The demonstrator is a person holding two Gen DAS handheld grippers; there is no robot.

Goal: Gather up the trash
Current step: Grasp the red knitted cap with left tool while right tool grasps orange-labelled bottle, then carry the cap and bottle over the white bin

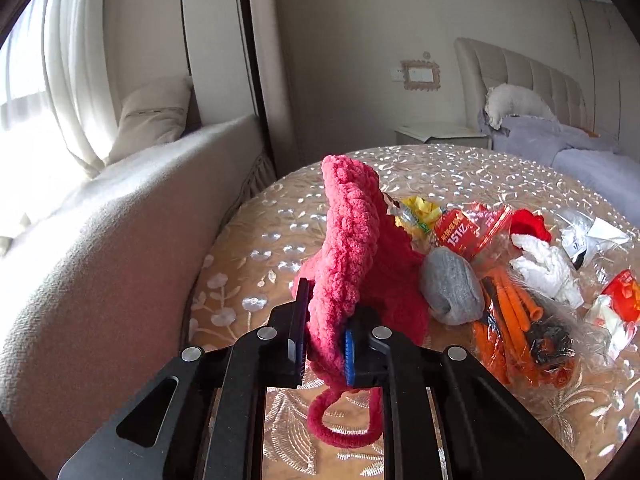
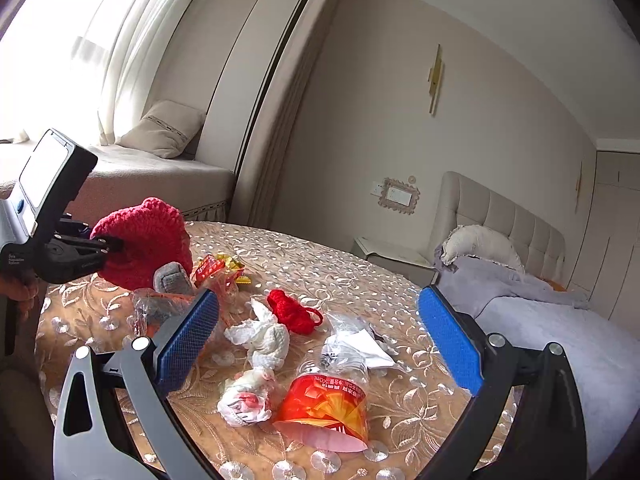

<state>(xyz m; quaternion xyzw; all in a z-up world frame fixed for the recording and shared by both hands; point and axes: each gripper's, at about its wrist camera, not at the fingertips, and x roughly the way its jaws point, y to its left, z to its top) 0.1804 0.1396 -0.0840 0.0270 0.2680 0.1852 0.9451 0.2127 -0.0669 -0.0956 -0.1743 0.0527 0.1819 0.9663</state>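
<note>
A bed (image 2: 560, 320) with a pillow (image 2: 480, 246) stands beside a nightstand (image 2: 390, 254).

My left claw (image 1: 326, 344) is clamped tight, jaws pinching red knit fabric between the pads, held up at the left edge of the surface (image 2: 320, 272). My right claw (image 2: 320, 344) is spread wide, blue pads (image 2: 450, 344) well apart, nothing between them, hovering tilted down. A bit of my left hand (image 2: 24, 290) shows behind the left claw's body.

Beige walls, bright curtained window (image 2: 80, 40), cushioned window seat (image 2: 160, 168), tufted bed (image 2: 520, 216) (unmade).
</note>
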